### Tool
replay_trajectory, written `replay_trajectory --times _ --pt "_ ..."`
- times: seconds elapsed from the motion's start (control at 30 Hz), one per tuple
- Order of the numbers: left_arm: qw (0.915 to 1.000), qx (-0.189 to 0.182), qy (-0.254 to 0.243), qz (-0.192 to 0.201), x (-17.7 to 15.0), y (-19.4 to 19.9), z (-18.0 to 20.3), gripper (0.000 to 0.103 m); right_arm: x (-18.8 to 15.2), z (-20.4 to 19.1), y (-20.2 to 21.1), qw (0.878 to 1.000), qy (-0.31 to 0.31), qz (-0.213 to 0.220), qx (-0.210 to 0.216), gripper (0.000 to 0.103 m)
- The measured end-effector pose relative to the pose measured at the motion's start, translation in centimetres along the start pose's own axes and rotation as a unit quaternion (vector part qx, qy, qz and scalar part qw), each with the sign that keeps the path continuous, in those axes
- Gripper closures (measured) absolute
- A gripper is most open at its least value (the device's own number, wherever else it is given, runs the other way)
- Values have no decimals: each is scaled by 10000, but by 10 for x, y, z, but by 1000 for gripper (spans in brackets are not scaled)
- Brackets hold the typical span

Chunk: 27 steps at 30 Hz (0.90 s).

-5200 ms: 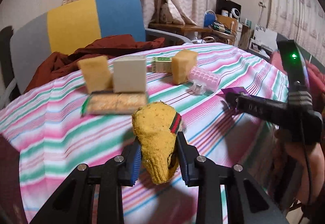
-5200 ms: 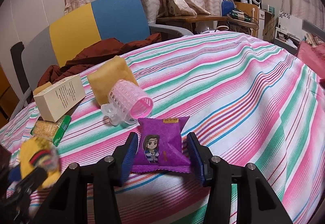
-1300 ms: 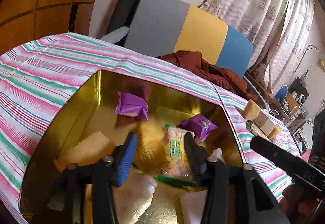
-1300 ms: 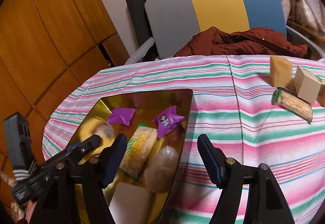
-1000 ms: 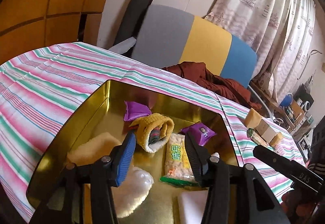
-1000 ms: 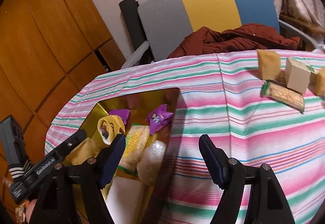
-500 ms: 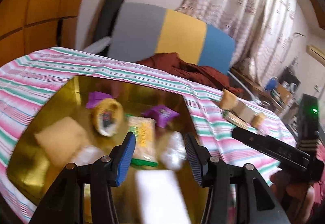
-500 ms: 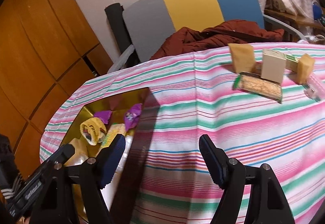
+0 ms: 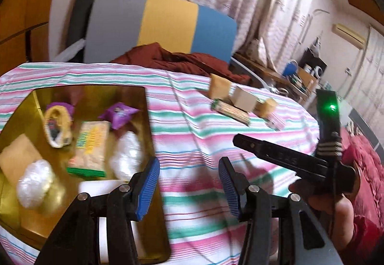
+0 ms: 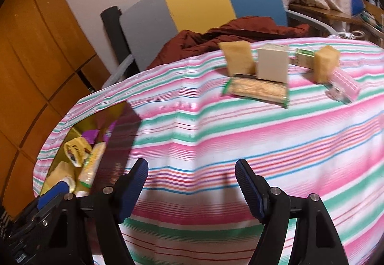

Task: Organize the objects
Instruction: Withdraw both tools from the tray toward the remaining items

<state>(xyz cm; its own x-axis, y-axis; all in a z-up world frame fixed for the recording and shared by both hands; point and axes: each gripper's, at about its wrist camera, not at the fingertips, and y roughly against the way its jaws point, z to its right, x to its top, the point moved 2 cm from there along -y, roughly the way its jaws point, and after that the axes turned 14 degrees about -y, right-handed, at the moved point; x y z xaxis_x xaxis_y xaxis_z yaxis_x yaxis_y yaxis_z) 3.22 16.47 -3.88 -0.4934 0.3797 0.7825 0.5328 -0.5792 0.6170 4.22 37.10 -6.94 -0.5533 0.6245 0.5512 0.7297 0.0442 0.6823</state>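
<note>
Crowding the far striped cloth [image 10: 240, 135]: sponges [image 10: 237, 57], box [image 10: 272, 63], cracker packet [image 10: 256, 89].

A tin [image 9: 148, 120] sat on the counter [image 9: 192, 140] at its left end, with a rolled sock [image 9: 57, 125], a snack packet [image 9: 90, 144] and a pouch [image 9: 118, 114] inside. Well apart to the right lay a cracker pack [image 10: 256, 90], a box [image 10: 272, 64] just behind it, sponges [image 10: 237, 57] flanking the box, and a hair roller [image 10: 344, 86] at the far right. A chair [image 10: 199, 3] stood behind the counter
</note>
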Motion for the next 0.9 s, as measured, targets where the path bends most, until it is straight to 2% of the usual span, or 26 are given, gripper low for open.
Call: replay_trajectory --times 0.17,0.3,0.5,0.67,0.9 --pt "9994 -233 -217 -120 1 -9 27 51 9 32 1 9996 -122 16 -235 26" --pt "9985 -379 -304 -246 0 -17 43 51 26 53 -4 9996 -147 9 -234 26" --pt "9979 -404 -343 -371 -3 -22 50 51 78 66 -29 9996 112 102 -226 22" --pt "9975 -371 -355 -482 -5 -22 51 51 115 69 -68 9981 516 -71 -325 22" --pt "9972 -328 -283 -610 -12 -23 48 51 127 64 -100 9936 1033 -421 -186 20"
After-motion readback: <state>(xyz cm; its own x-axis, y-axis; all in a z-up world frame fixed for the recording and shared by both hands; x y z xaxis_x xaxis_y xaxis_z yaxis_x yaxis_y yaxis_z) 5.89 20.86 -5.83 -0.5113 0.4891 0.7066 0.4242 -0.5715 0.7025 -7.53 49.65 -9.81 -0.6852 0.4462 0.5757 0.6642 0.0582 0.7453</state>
